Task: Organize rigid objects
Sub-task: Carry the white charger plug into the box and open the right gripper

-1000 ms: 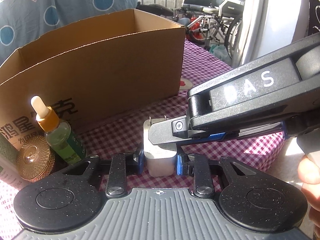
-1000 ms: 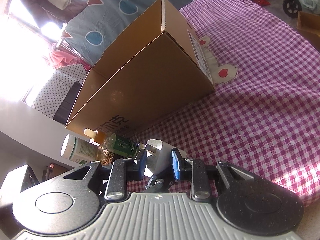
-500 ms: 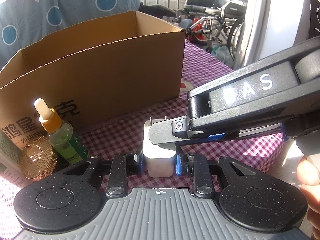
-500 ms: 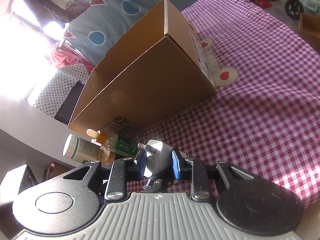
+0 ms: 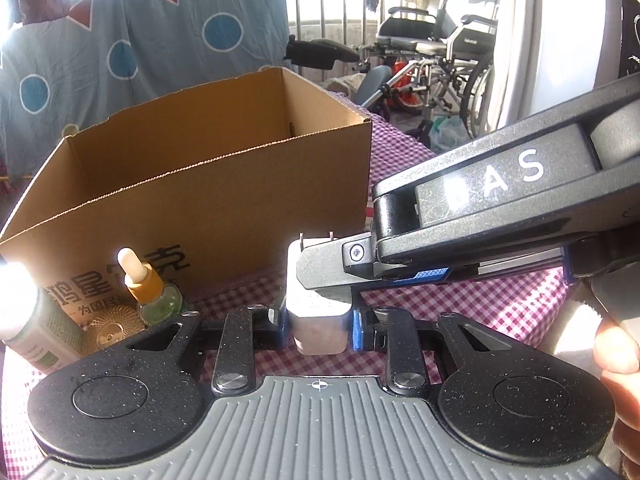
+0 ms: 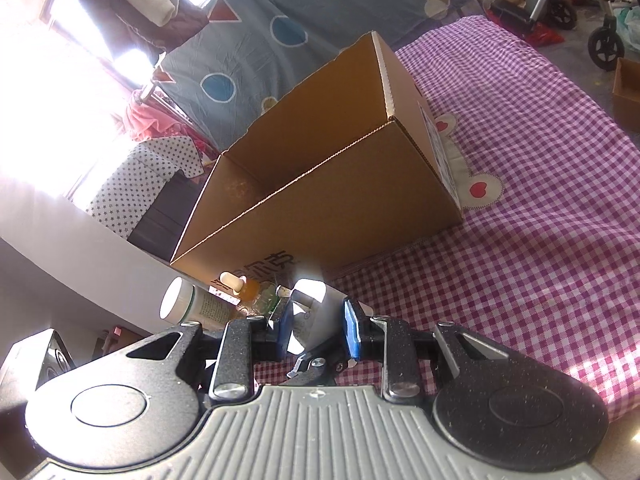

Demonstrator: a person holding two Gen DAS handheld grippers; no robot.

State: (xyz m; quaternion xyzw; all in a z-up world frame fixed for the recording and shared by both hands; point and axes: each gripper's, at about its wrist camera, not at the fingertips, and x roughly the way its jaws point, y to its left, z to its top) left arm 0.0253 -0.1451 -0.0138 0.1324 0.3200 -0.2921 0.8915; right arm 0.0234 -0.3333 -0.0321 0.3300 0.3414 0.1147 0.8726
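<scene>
My left gripper (image 5: 318,326) and right gripper (image 6: 318,330): both clamped on one white plug adapter (image 5: 318,320).
Open cardboard box (image 5: 208,184) at 11 o'clock; dropper bottle (image 5: 152,292) and white bottle (image 5: 24,328) at 9 o'clock, on checked cloth (image 6: 540,208).

Cardboard box (image 5: 224,184): plain brown, black printed characters on the near wall, white label on one end.
Cloth (image 6: 540,200) under the box: purple-and-white gingham check, cream patch with a red heart.
Hanging sheet (image 5: 160,40): grey-blue, blue circles ringed in white, dark red triangles.
Dropper bottle (image 5: 150,288): cream bulb, amber collar, green glass.
Round lid (image 5: 114,326): gold, fine ribbed pattern.
Plug adapter (image 5: 318,320): white.
White bottle (image 6: 192,306): white cap, green label.
Gripper pads (image 6: 352,330): blue; bodies speckled black, ribbed grey.
</scene>
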